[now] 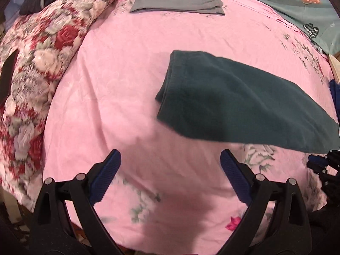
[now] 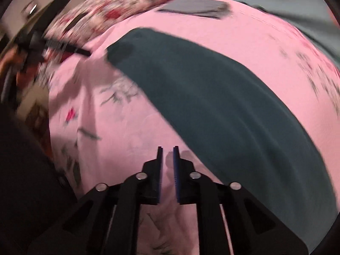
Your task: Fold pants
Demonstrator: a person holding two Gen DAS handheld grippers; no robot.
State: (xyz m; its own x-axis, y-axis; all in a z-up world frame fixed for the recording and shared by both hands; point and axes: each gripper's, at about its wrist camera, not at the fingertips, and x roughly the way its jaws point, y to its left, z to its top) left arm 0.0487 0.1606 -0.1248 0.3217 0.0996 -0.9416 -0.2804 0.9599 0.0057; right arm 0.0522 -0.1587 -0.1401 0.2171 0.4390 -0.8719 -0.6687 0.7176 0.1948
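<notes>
The dark teal pants (image 1: 233, 99) lie folded into a long flat strip on the pink bedsheet (image 1: 116, 74). My left gripper (image 1: 170, 153) hangs over bare sheet just short of the strip's near left corner, jaws wide apart with nothing between them. In the right wrist view the pants (image 2: 212, 97) run diagonally from upper left to lower right. My right gripper (image 2: 167, 148) is beside their near edge over the pink sheet, with a narrow gap between the pads and only sheet showing through it. Neither gripper touches the pants.
A folded grey garment (image 1: 178, 0) rests at the far side of the bed. A red-and-white floral quilt (image 1: 42, 53) is bunched along the left. A pale teal blanket (image 1: 297, 4) covers the far right. The bed's near edge is close below the left gripper.
</notes>
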